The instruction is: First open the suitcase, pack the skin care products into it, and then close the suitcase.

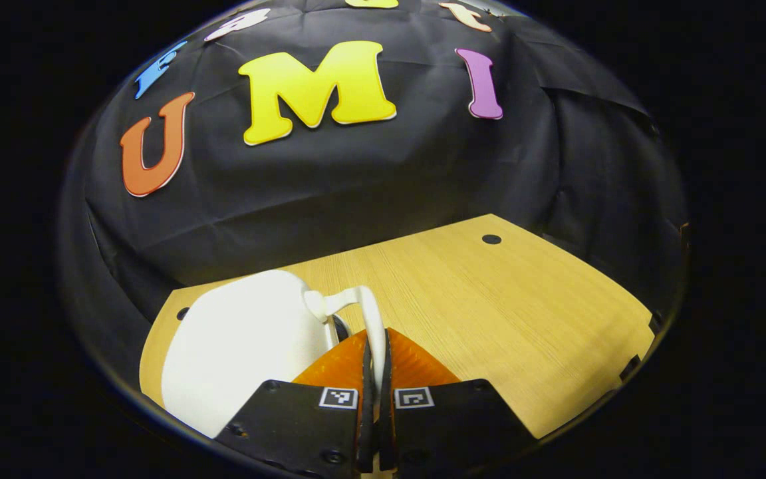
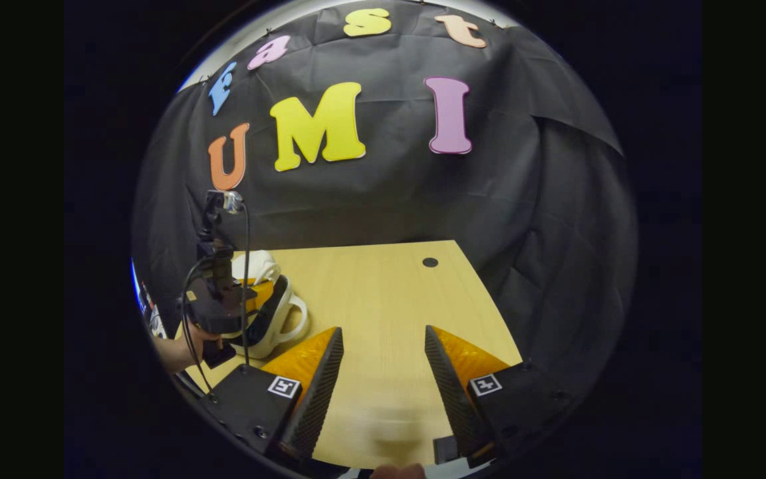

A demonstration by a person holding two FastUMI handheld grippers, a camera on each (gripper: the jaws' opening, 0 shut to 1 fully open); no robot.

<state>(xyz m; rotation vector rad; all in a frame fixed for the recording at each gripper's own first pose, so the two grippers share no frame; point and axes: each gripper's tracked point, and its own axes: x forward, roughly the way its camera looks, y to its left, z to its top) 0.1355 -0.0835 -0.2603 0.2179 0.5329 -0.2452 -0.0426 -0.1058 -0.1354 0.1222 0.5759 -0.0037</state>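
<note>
Left gripper view, nearest first: left gripper (image 1: 376, 352) at the bottom edge, black bodies with square markers, orange ridged fingers (image 1: 336, 362) pressed together on the thin white loop handle (image 1: 375, 326) of the small white hard-shell suitcase (image 1: 243, 346). Handle pinched from both sides, running up between the fingers and curving left to its mount on the case. Suitcase just left of the fingers, rounded white shell upward, standing on the pale wood-grain tabletop (image 1: 489, 313) near its left corner. Farther back, bare wood with a small dark round hole (image 1: 491, 239) near the far edge, then the black cloth wall (image 1: 370, 173) of the booth.

Right gripper view, nearest first: right gripper (image 2: 383, 359) with orange fingers (image 2: 310, 359) spread wide apart, nothing between them but tabletop (image 2: 383, 293). Beyond and to the left, the left gripper (image 2: 260, 293) seen from the side, black body with a cable, held by a person's hand (image 2: 200, 336), fingers down at the suitcase (image 2: 270, 313). Case lying at the table's left side, white shell with a dark seam and its white handle loop facing this way; whether the lid is cracked open, impossible to tell. Farther off, the same dark hole (image 2: 430, 262), then the cloth wall (image 2: 383, 193).
</note>
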